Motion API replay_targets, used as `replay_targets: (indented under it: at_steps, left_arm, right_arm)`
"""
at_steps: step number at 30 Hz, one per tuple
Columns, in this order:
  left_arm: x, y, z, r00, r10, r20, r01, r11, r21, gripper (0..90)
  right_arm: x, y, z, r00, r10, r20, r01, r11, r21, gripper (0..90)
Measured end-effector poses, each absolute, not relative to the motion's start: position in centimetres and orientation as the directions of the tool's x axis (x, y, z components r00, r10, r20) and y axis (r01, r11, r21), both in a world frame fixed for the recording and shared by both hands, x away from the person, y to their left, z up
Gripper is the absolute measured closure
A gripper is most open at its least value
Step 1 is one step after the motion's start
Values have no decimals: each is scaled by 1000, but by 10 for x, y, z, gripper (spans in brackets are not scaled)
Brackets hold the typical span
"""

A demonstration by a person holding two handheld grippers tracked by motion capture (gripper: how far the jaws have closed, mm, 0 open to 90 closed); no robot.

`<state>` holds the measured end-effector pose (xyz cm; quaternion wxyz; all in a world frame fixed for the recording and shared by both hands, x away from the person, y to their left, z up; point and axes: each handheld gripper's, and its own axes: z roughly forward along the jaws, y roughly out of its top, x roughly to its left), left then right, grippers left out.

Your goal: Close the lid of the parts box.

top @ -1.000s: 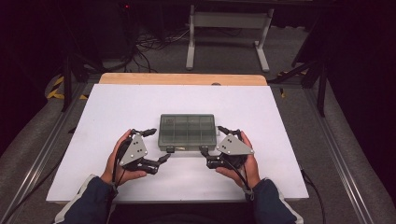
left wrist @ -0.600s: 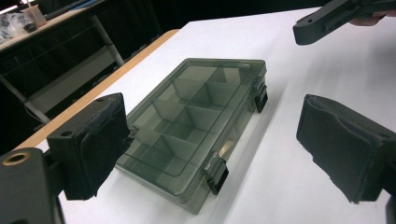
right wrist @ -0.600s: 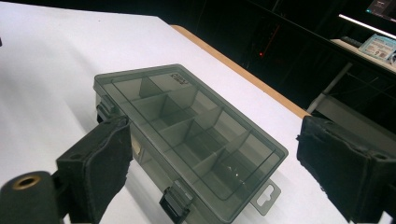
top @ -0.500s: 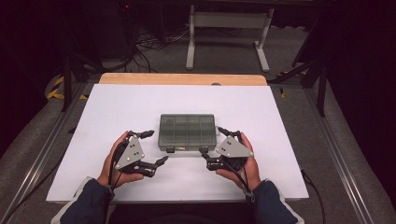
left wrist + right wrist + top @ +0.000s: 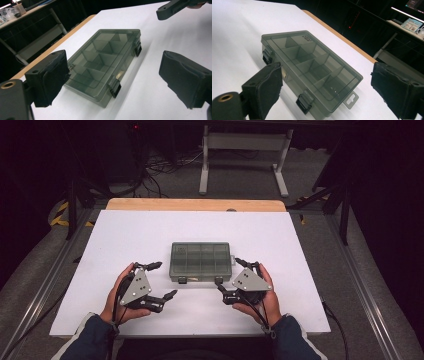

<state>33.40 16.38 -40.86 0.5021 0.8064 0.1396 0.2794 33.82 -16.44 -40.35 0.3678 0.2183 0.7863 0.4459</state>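
Left claw (image 5: 161, 281) and right claw (image 5: 231, 281) both wide open, holding nothing, flanking near corners of grey compartment box (image 5: 201, 260) on white surface (image 5: 150, 230). Lid shut; latches (image 5: 115, 88) clear in claw views, tiny from high view; contents hard to tell

- Left gripper (image 5: 157, 280): drawn back from the compartment box (image 5: 201, 261) toward the near-left of the table across the earlier pictures; previously just beside the box's left end, now apart from it, with white tabletop showing between.
- Left gripper, jaws: spread wider than one second ago, far tip near the box's left wall, near tip out over bare table.
- Left hand (image 5: 121, 295): shifted slightly leftward and nearer the table's front edge.
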Motion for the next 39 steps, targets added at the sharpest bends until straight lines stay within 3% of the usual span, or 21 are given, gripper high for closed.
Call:
replay_targets:
  at_steps: [39]
  left_arm:
    - [322, 191, -420, 767, 539, 347, -36, -503, 863, 96]
  right_arm:
    - [328, -182, -409, -618, 657, -432, 26, 566, 824, 110]
